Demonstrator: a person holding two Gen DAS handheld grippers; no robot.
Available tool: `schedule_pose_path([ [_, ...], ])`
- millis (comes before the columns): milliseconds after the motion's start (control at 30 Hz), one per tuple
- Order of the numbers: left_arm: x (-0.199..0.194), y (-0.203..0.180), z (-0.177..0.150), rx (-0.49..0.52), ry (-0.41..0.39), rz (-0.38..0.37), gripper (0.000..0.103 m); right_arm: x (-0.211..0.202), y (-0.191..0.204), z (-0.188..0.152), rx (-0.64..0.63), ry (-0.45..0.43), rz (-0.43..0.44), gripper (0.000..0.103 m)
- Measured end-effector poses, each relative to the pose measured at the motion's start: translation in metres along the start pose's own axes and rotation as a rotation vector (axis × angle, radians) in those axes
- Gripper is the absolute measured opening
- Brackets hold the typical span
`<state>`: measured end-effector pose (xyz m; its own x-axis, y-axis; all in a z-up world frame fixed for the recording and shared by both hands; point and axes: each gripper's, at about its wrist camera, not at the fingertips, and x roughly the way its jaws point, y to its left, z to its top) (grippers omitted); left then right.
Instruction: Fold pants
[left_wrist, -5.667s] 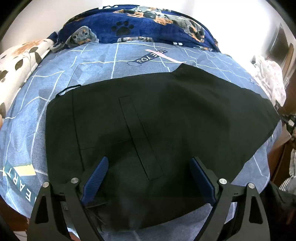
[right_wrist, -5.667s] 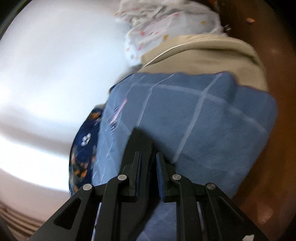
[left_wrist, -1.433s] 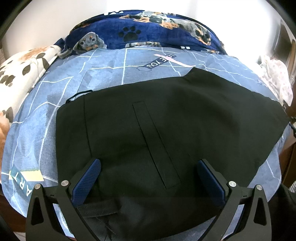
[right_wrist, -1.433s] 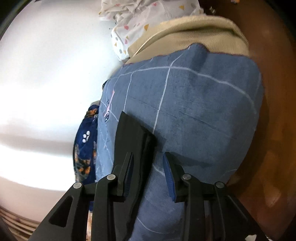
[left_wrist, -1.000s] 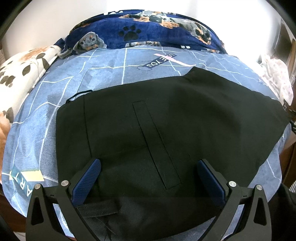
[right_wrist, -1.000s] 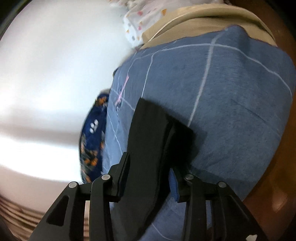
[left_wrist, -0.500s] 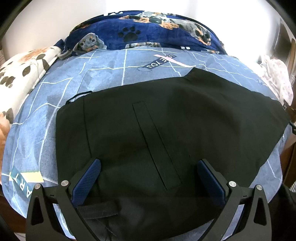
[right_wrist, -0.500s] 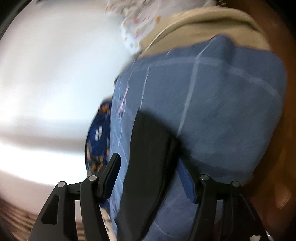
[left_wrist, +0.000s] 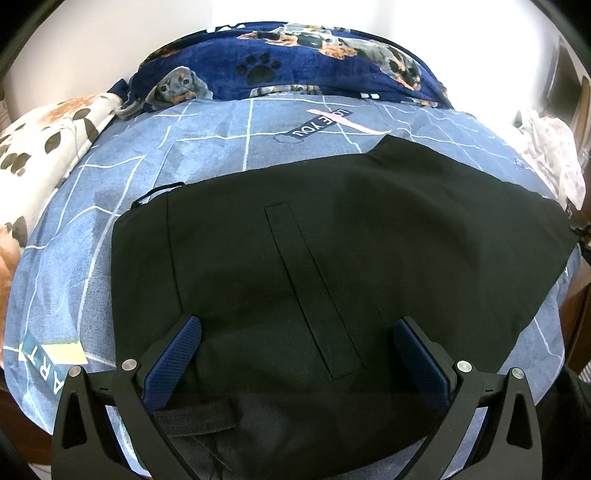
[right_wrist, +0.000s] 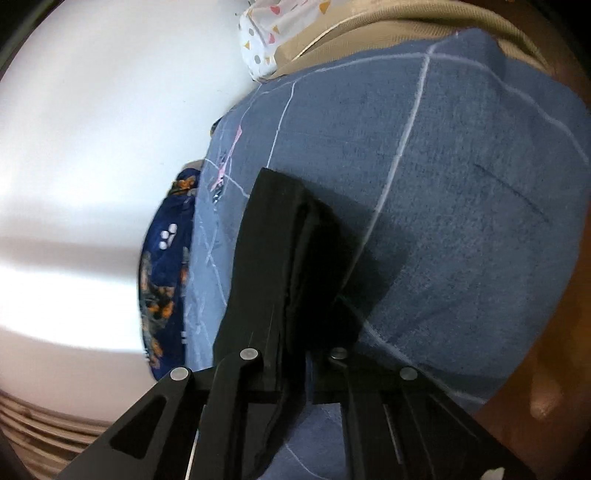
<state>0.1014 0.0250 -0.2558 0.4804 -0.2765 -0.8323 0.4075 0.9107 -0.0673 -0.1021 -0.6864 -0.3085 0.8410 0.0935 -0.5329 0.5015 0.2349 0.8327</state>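
Right now the black pants (left_wrist: 332, 258) lie spread flat across a blue bedsheet (left_wrist: 221, 147) with white grid lines, and everything else sits around that dark cloth. Seen from the left wrist, the waist end lies at the left with a small loop sticking out beyond its upper corner, and the legs run off to the right, reaching the far right edge of the sheet. A long narrow stitched strip runs down the middle of the cloth. Beyond the pants, at the head of the bed, a navy blanket (left_wrist: 295, 62) printed with dogs and paw marks is bunched up; to the upper left of the pants lies a white cover with brown leaf shapes (left_wrist: 44, 140).

The left claw (left_wrist: 297, 347) hangs just over the near part of the pants with its two blue-padded fingers (left_wrist: 173, 362) spread wide, one toward each side of the stitched strip, gripping nothing.

From the right wrist, the right claw (right_wrist: 295, 354) has its fingers drawn together on the leg-end edge of the pants (right_wrist: 280, 258), where several black layers stack up and pass down between them; the pads themselves are hidden by the cloth. Past that edge the sheet (right_wrist: 443, 184) is bare, with a tan cloth (right_wrist: 369, 33) and a white dotted fabric (right_wrist: 266, 40) at its far end.
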Motion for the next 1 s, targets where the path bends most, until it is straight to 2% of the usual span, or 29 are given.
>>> schedule_pose_path([
  [67, -0.006, 0.003, 0.002, -0.024, -0.020, 0.016, 0.103, -0.004, 0.018, -0.005, -0.071, -0.032, -0.079, 0.008],
  [200, -0.030, 0.012, 0.010, -0.111, -0.108, 0.028, 0.103, -0.008, 0.060, -0.020, -0.221, -0.057, -0.144, 0.008],
  [267, -0.043, 0.014, 0.014, -0.138, -0.142, 0.020, 0.103, -0.011, 0.083, -0.030, -0.293, -0.063, -0.138, 0.008],
  [367, -0.055, 0.012, 0.016, -0.153, -0.151, 0.049, 0.103, -0.011, 0.116, -0.049, -0.405, -0.061, -0.152, 0.008],
  [567, -0.072, 0.006, 0.012, -0.194, -0.157, 0.032, 0.103, 0.009, 0.155, -0.098, -0.517, 0.027, -0.117, 0.008],
  [767, -0.082, -0.010, 0.010, -0.140, -0.161, 0.021, 0.103, 0.049, 0.155, -0.152, -0.552, 0.145, -0.105, 0.008],
  [1000, -0.074, -0.028, 0.007, -0.079, -0.126, 0.011, 0.103, 0.070, 0.154, -0.192, -0.577, 0.194, -0.100, 0.008],
])
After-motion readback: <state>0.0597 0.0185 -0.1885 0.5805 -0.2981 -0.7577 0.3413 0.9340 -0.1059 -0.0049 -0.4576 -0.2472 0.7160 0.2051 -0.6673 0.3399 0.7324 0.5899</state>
